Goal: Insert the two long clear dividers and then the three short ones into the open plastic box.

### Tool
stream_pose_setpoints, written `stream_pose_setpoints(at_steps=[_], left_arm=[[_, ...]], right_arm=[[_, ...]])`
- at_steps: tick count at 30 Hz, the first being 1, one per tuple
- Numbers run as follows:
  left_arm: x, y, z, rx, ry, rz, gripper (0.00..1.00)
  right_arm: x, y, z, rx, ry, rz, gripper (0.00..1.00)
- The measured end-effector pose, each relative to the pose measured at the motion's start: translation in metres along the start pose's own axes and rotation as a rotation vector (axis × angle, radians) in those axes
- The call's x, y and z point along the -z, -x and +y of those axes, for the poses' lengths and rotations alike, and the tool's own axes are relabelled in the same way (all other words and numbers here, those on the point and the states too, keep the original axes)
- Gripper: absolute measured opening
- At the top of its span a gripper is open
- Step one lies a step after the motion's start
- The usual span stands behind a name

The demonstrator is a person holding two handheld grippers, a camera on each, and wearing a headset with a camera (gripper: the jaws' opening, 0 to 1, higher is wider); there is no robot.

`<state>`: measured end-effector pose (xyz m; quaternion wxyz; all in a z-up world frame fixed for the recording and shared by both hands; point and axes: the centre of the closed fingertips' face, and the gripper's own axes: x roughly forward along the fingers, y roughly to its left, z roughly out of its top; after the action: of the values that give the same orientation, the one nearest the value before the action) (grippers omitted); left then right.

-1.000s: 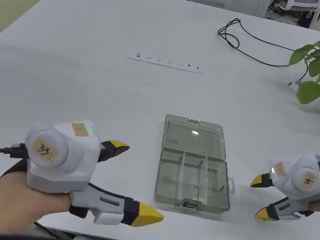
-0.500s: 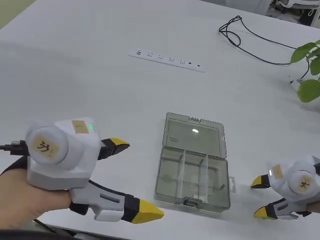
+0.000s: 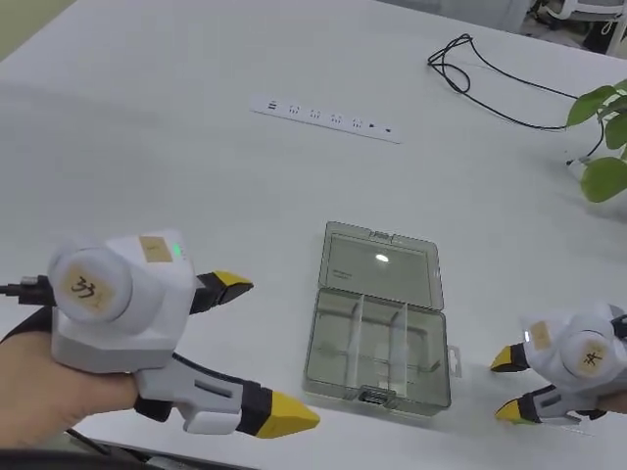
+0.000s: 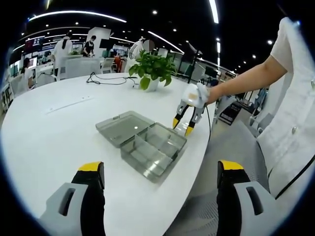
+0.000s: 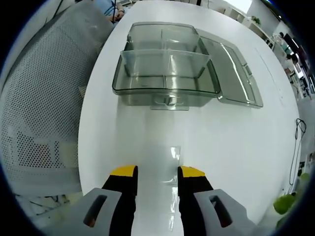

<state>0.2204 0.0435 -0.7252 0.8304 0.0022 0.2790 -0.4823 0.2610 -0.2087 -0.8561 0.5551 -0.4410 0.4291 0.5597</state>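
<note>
The open clear plastic box point(image 3: 377, 354) lies near the table's front edge, its lid point(image 3: 382, 262) flat behind it. Two long clear dividers point(image 3: 358, 331) stand inside it, running front to back. A small clear piece point(image 3: 454, 360) lies on the table just right of the box; in the right gripper view this clear piece point(image 5: 174, 152) sits just ahead of the jaws, with the box point(image 5: 165, 73) beyond it. My right gripper point(image 3: 506, 387) is open, right of the box. My left gripper point(image 3: 260, 351) is wide open, left of the box. The left gripper view shows my left gripper point(image 4: 160, 167) with the box point(image 4: 147, 145) ahead.
A white power strip point(image 3: 323, 117) lies farther back on the table. A black cable point(image 3: 490, 83) and a green plant point(image 3: 602, 137) are at the back right. The table's front edge runs just below both grippers. A mesh chair point(image 5: 44, 98) stands off the table's edge.
My right gripper has drifted slightly down toward the table's front edge. The left gripper and the box stay about where they were.
</note>
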Motion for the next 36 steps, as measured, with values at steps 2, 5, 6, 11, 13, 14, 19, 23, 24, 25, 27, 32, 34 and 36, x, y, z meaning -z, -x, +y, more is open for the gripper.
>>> stream_pose_setpoints(at_steps=[2, 5, 6, 11, 13, 14, 19, 23, 24, 25, 27, 32, 34, 36], left_arm=[[0.0, 0.0, -0.001, 0.0, -0.002, 0.002, 0.97], [-0.001, 0.001, -0.001, -0.001, -0.003, -0.002, 0.97], [-0.001, 0.001, -0.001, -0.001, -0.003, -0.003, 0.97], [-0.003, 0.002, -0.001, 0.002, -0.008, -0.005, 0.97], [-0.003, 0.003, -0.001, 0.004, -0.011, -0.004, 0.96], [-0.004, 0.003, -0.001, 0.004, -0.012, -0.003, 0.96], [-0.006, 0.002, -0.001, 0.005, -0.013, -0.007, 0.95], [-0.008, 0.001, -0.003, 0.014, -0.019, -0.007, 0.94], [-0.009, 0.001, -0.004, 0.016, -0.019, -0.008, 0.94], [-0.01, 0.001, -0.005, 0.017, -0.017, -0.007, 0.94], [-0.012, 0.0, -0.006, 0.02, -0.018, -0.01, 0.94], [-0.018, -0.003, -0.009, 0.03, 0.001, -0.015, 0.93], [-0.021, -0.004, -0.011, 0.032, 0.006, -0.019, 0.91], [-0.022, -0.006, -0.012, 0.033, 0.013, -0.016, 0.89]], right_arm=[[0.0, 0.0, 0.0, 0.002, 0.0, 0.001, 0.33], [0.0, 0.001, 0.0, 0.013, -0.005, 0.005, 0.33], [-0.001, 0.001, 0.001, 0.016, -0.005, 0.003, 0.33], [-0.005, 0.007, 0.004, 0.035, -0.006, -0.006, 0.33], [-0.007, 0.011, 0.004, 0.048, -0.016, -0.019, 0.33], [-0.008, 0.013, 0.004, 0.054, -0.02, -0.023, 0.33], [-0.015, 0.025, 0.006, 0.087, -0.028, -0.043, 0.33], [-0.023, 0.036, 0.007, 0.115, -0.026, -0.062, 0.33], [-0.025, 0.038, 0.008, 0.12, -0.027, -0.067, 0.33], [-0.028, 0.042, 0.008, 0.127, -0.026, -0.075, 0.33], [-0.034, 0.049, 0.009, 0.142, -0.026, -0.086, 0.33], [-0.053, 0.065, 0.014, 0.173, -0.025, -0.128, 0.33], [-0.059, 0.071, 0.017, 0.184, -0.021, -0.141, 0.33], [-0.064, 0.075, 0.019, 0.195, -0.011, -0.147, 0.33]])
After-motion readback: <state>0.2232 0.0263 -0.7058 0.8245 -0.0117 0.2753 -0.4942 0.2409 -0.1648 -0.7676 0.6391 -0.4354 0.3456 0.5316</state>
